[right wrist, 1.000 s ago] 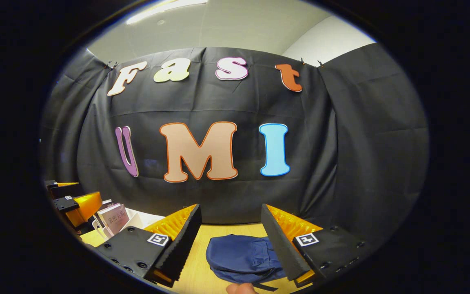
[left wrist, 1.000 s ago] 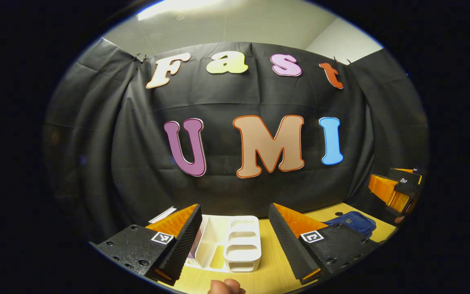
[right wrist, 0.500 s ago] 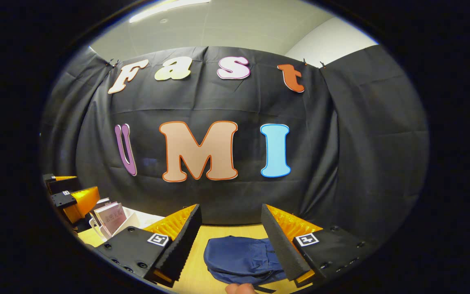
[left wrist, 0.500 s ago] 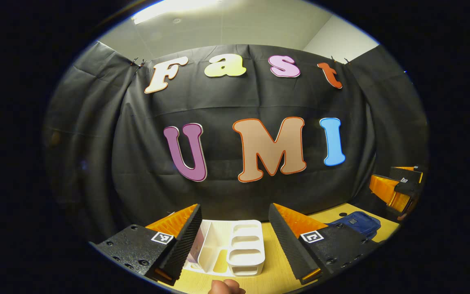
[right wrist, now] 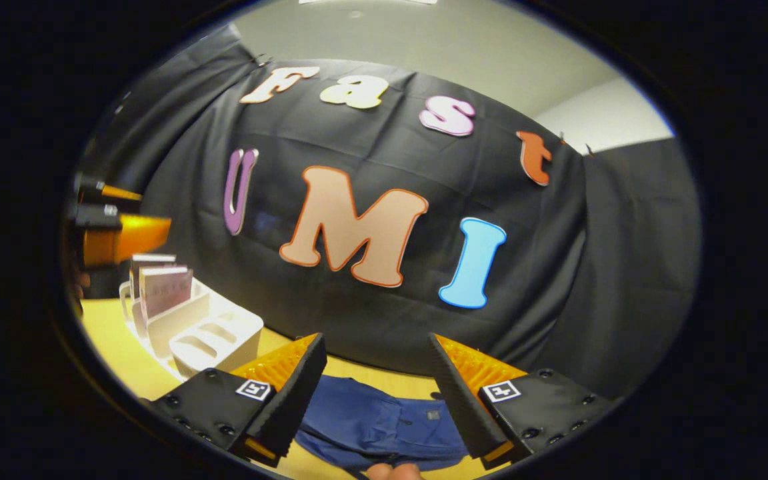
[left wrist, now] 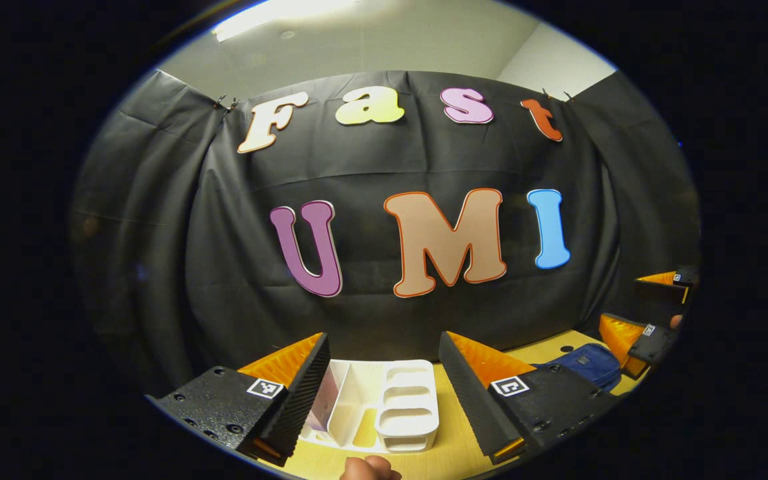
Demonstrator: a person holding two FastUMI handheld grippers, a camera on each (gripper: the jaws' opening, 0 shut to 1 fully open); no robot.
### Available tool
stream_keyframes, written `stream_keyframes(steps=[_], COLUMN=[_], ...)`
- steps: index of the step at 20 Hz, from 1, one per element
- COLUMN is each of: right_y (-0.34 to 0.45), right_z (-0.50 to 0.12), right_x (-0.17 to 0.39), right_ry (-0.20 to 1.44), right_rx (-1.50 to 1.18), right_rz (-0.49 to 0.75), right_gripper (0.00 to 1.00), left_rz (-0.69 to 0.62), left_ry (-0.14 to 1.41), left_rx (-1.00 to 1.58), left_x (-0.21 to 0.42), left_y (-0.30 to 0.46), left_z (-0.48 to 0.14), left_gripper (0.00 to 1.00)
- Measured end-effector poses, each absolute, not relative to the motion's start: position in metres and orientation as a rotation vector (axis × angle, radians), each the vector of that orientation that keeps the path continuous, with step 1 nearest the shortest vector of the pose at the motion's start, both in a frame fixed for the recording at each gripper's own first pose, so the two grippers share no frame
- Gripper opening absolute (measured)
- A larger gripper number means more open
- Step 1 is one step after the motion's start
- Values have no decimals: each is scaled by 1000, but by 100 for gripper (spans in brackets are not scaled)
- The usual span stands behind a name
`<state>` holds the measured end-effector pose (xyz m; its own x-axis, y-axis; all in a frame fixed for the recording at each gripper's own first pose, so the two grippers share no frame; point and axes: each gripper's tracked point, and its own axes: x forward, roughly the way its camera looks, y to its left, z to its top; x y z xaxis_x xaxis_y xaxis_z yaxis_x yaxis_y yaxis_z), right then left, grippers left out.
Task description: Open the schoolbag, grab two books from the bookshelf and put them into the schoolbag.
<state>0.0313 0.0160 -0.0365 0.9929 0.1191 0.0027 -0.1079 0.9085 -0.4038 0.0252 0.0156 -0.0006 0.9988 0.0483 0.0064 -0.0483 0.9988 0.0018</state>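
Observation:
A dark blue schoolbag [right wrist: 384,427] lies flat on the wooden table, just beyond my open right gripper [right wrist: 374,393], whose fingers frame it from above. The schoolbag [left wrist: 584,365] also lies at the right in the left gripper view, with the right gripper [left wrist: 644,313] above it. A white bookshelf [left wrist: 384,407] stands between the fingers of my open left gripper [left wrist: 384,393], a book [left wrist: 323,407] upright in its left slot. In the right gripper view the bookshelf [right wrist: 204,327] holds two upright books [right wrist: 161,290], with the left gripper [right wrist: 114,230] above them.
The wooden table [right wrist: 114,353] carries both objects and ends at the black cloth wall behind. A small round hole [left wrist: 565,349] in the table lies near the schoolbag. A person's fingertips [left wrist: 367,468] show at the bottom edge of the left gripper view.
My right gripper has tilted and moved closer to the schoolbag, so its view now leans. The left gripper has barely shifted. Both stay open.

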Motion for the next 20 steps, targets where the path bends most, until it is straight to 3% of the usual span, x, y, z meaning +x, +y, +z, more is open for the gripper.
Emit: stream_keyframes(steps=[1, 2, 3, 4, 6, 7, 8, 11, 12, 13, 17, 18, 19, 20], right_y=[19, 24, 25, 26, 26, 27, 29, 31, 29, 27, 21, 17, 12, 7], right_z=[-46, -56, -66, -77, -100, -115, -133, -176, -187, -201, -257, -274, -285, -296], right_x=[33, 33, 34, 36, 39, 40, 41, 38, 40, 40, 53, 55, 57, 61], right_ry=[-22, -14, -2, 6, 33, 58, 90, 133, 131, 149, 223, 255, 274, 291], right_rx=[-461, -505, -553, -597, -683, -732, -789, -941, -996, -1048, -1172, -1190, -1208, -1242], right_rz=[146, 172, 187, 202, 223, 242, 263, 323, 323, 341, 405, 406, 402, 395], right_gripper=[92, 91, 98, 100, 98, 100, 91, 91, 91, 92, 90, 91, 100, 91], left_rz=[54, 58, 62, 69, 80, 86, 90, 105, 111, 115, 144, 151, 158, 163], left_ry=[-3, -2, 2, 2, 5, 6, 8, 17, 19, 19, 24, 26, 25, 26], left_rx=[3, 2, 2, 3, 3, 4, 4, 7, 9, 11, 18, 20, 22, 23], left_x=[25, 26, 26, 25, 25, 25, 25, 24, 23, 23, 19, 17, 16, 15], left_y=[18, 19, 20, 22, 26, 29, 31, 36, 37, 40, 51, 53, 55, 57], left_z=[-1, -1, -4, -4, -3, -5, -5, -9, -8, -8, -9, -8, -8, -8], left_gripper=[100, 96, 93, 96, 100, 96, 96, 100, 92, 96, 96, 100, 100, 100])
